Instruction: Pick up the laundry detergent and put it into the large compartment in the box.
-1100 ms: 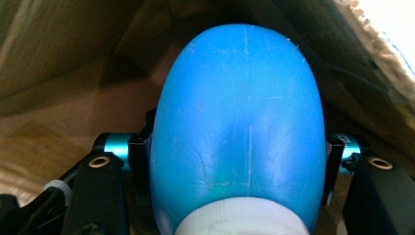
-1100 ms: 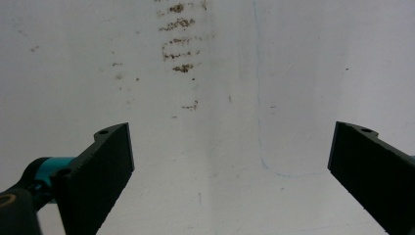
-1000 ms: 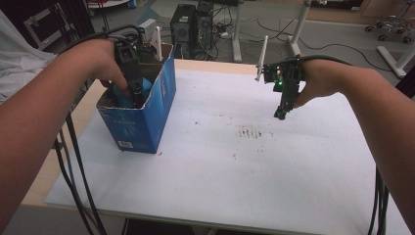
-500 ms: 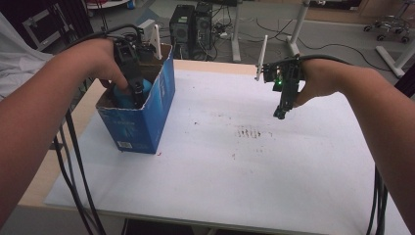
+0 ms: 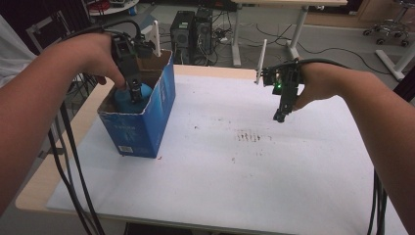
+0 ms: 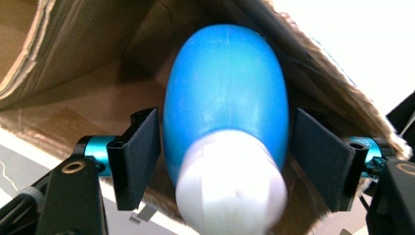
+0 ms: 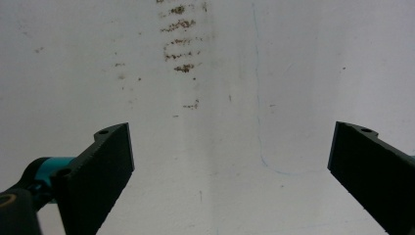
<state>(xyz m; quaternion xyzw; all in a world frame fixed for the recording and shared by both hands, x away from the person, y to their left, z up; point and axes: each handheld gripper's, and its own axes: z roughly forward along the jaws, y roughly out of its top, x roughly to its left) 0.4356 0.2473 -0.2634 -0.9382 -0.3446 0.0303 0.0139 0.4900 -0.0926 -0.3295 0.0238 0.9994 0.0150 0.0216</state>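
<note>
1. Left tool (image 5: 133, 90) down inside cardboard box (image 5: 155, 117) at desk's 10 o'clock; jaws just been opening, pads now clear of blue bottle (image 6: 225, 93) between them, small gaps either side.
2. Bottle resting in box, white cap (image 6: 230, 188) nearest the camera, long axis running away along the jaws toward 12 o'clock.
3. Box walls close on both sides, likely to snag a lifting tool.
4. Right tool (image 5: 280, 115) hovering wide open, holding nothing, over white desk (image 5: 274, 181) at 2 o'clock, well apart from box; brown smudges (image 5: 253, 137) just below.

One blue bottle (image 6: 225, 93) is counted inside one blue cardboard box (image 5: 147, 125), on one white counter (image 5: 235, 181); two grippers, left (image 5: 133, 85) and right (image 5: 281, 115), are counted.
</note>
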